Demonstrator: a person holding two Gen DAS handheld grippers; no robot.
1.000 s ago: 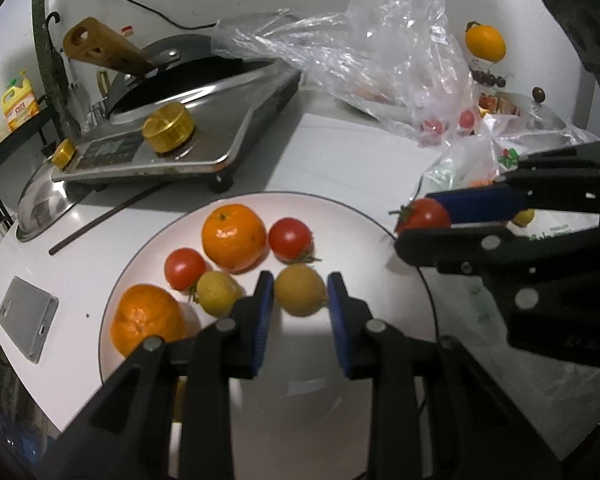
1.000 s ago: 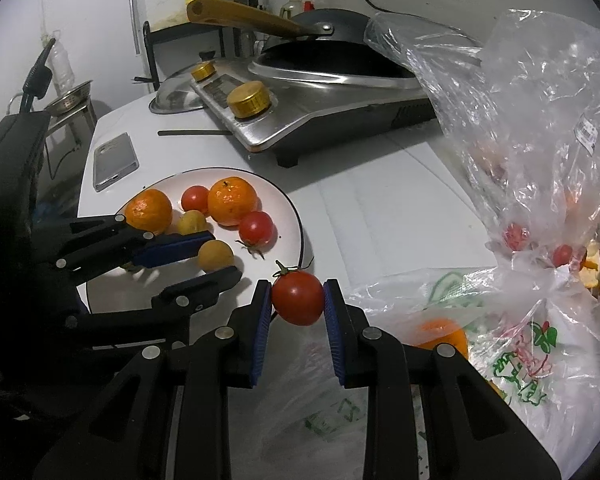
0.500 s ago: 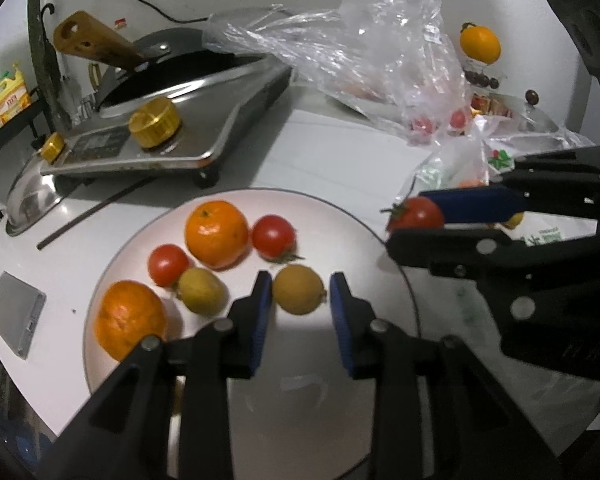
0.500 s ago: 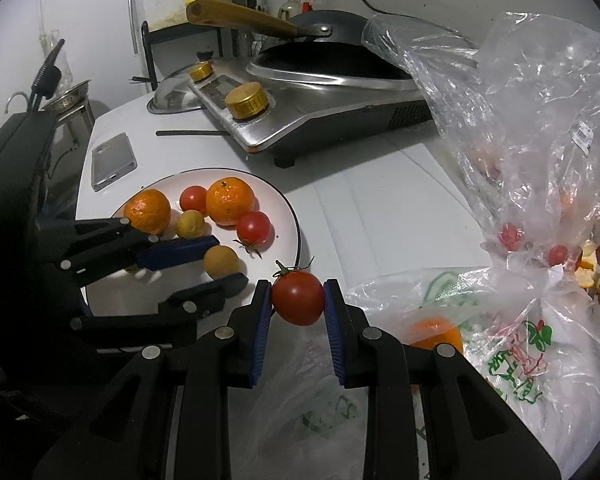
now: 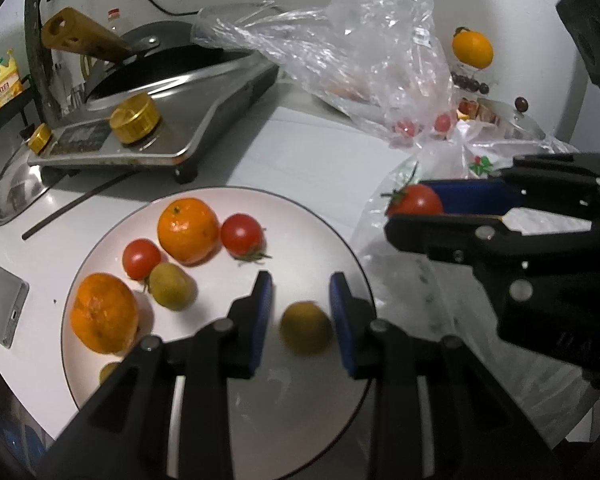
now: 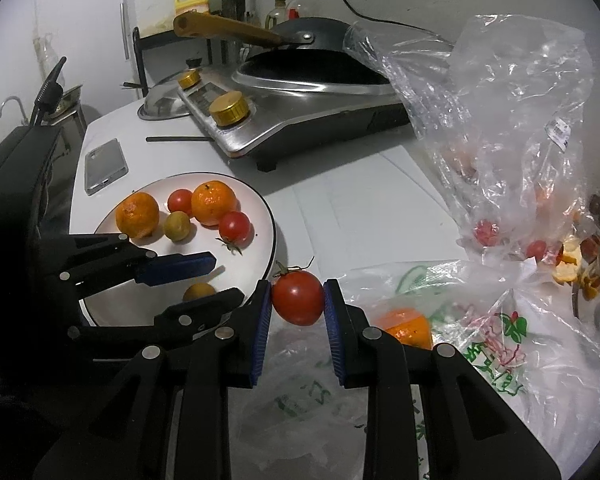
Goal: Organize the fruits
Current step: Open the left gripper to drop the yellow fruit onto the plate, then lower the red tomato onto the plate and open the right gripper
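— Left wrist view: what is the left gripper [image 5: 300, 308] doing?
— Its pads stand apart over the white plate [image 5: 332, 236], clear of the blurred yellow-brown fruit [image 5: 306, 332] between them.
— And the right gripper [image 6: 296, 300]?
— Clamped on a red tomato [image 6: 298, 298], held above the printed plastic bag [image 6: 480, 344], just beside the plate's rim.

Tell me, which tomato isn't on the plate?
The big tomato with the green stem, pinched in the right gripper. The other two tomatoes lie on the plate.
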